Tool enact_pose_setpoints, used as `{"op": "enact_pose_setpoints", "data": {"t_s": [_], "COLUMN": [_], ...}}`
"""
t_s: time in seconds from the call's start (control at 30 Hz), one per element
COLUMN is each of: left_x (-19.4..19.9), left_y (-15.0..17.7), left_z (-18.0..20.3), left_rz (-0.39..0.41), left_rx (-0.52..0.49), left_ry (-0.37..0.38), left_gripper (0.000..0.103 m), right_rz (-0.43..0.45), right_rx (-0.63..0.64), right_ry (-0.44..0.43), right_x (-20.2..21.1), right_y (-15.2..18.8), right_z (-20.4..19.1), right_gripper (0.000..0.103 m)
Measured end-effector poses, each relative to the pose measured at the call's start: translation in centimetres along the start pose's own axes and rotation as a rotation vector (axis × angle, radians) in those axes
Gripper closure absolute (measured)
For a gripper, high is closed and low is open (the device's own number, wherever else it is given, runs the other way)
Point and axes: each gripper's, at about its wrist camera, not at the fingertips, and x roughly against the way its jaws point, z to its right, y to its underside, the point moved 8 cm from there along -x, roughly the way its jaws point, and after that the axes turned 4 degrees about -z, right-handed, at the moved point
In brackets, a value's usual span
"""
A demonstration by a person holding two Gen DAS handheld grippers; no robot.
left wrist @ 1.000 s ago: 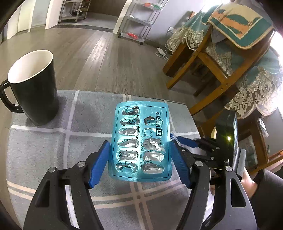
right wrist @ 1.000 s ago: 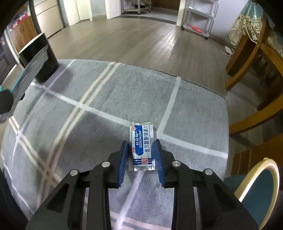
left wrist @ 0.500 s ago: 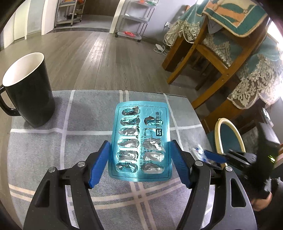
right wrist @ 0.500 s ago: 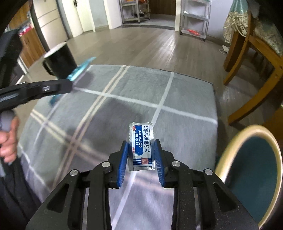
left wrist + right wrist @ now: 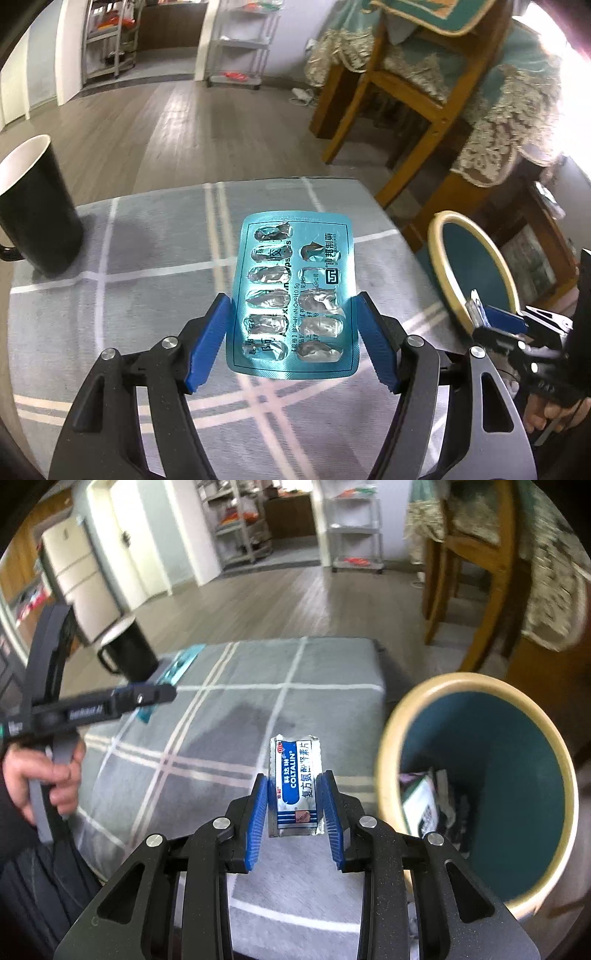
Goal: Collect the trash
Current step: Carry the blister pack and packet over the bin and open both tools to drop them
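A: Big room with a wood floor, shelves far up at the top of the frame. Low down, a gray table cloth [image 5: 229, 716] with white lines, filling the middle of both views.

B: Anything else big?

A: A round bin [image 5: 480, 786] with a tan rim and blue inside, at the right of the right wrist view. Some trash already down in it. A black mug [image 5: 33, 206] at the left edge of the left wrist view, standing on the cloth.

B: And the trash?

A: Two bits, both picked up. Left gripper [image 5: 291, 339] squeezed on a blue pill sheet [image 5: 293, 299], all its pockets popped, held up in the middle of the frame. Right gripper [image 5: 293, 805] pinched on a small silver pill packet [image 5: 295, 786] with blue writing, held up just left of the bin.

B: So how far along?

A: Picking up looks done. No more trash seen on the cloth. Left to do: dropping both in the bin. Packet close to the rim, likely first. Pill sheet farther off, near the mug side.
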Motion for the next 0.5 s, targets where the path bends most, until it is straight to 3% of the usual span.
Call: {"op": "enact_pose_setpoints", "data": {"t_s": [0.13, 0.5], "left_x": [0.0, -1.7], "left_y": [1.1, 1.9], "left_z": [1.8, 8.5], "left_rz": [0.005, -0.020], "left_rx": [-0.006, -0.062], "left_ry": [0.047, 0.086], "left_gripper": [0.035, 0.035], "right_rz": [0.071, 0.191], "right_rx": [-0.082, -0.230], "right_ry": [0.003, 0.038], "right_x": [1.9, 5.8], "right_y": [-0.3, -0.9], "right_z": [2.0, 7.3], "right_gripper": [0.072, 0.072]}}
